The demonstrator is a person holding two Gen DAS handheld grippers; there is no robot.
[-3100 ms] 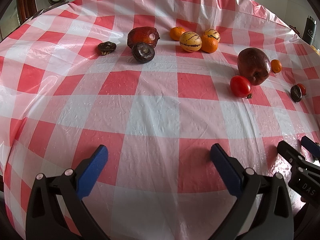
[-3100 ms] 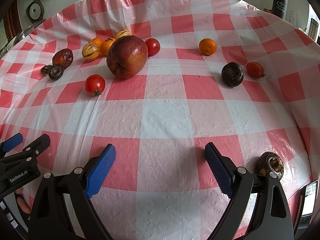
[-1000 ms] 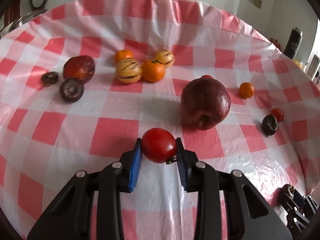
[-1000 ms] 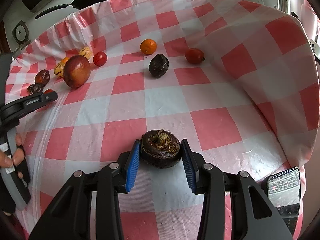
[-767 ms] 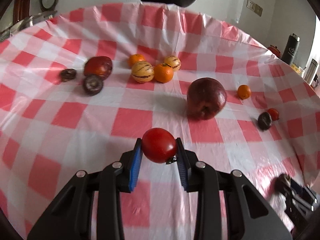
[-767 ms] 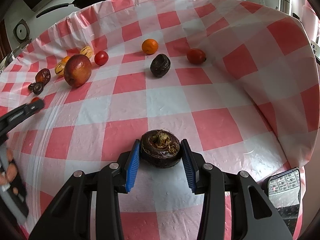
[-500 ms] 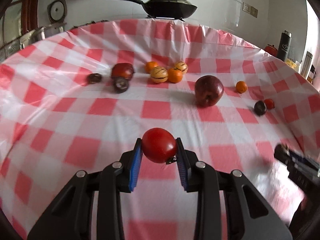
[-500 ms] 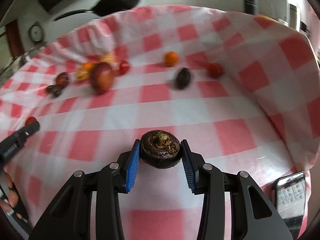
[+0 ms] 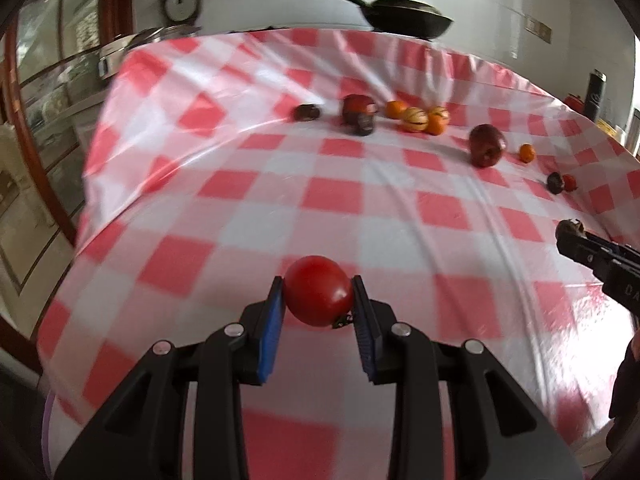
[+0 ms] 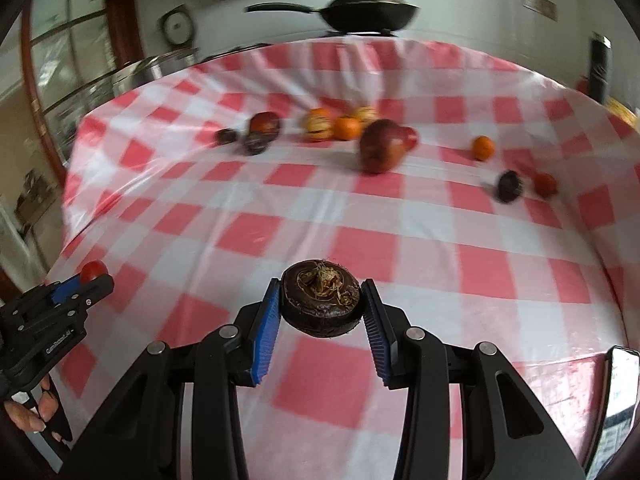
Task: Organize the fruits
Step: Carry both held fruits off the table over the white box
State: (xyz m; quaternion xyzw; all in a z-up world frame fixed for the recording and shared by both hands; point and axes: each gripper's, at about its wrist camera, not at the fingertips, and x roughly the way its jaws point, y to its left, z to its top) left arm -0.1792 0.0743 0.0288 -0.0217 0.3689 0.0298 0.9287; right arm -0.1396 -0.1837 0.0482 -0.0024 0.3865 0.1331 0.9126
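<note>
My left gripper (image 9: pixel 319 294) is shut on a red tomato (image 9: pixel 318 290) and holds it above the near part of the red-and-white checked tablecloth (image 9: pixel 360 200). My right gripper (image 10: pixel 320 300) is shut on a dark brown water chestnut (image 10: pixel 320 298), also lifted above the cloth. Each gripper shows in the other's view: the left one (image 10: pixel 86 276) at the left edge, the right one (image 9: pixel 576 236) at the right edge. Far back lie a big dark red apple (image 9: pixel 486 145), oranges (image 9: pixel 436 124), striped yellow melons (image 9: pixel 415 119) and dark fruits (image 9: pixel 362 114).
A small orange (image 9: pixel 527 153), a dark fruit (image 9: pixel 555 182) and a small tomato (image 9: pixel 569 182) lie at the far right. A black pan (image 9: pixel 404 18) stands behind the table. A phone (image 10: pixel 620 396) lies at the near right table edge. The cloth drops off at the left.
Both grippers have closed on their fruits, lifted them and pulled back and up from the table, so the fruit row now looks farther away.
</note>
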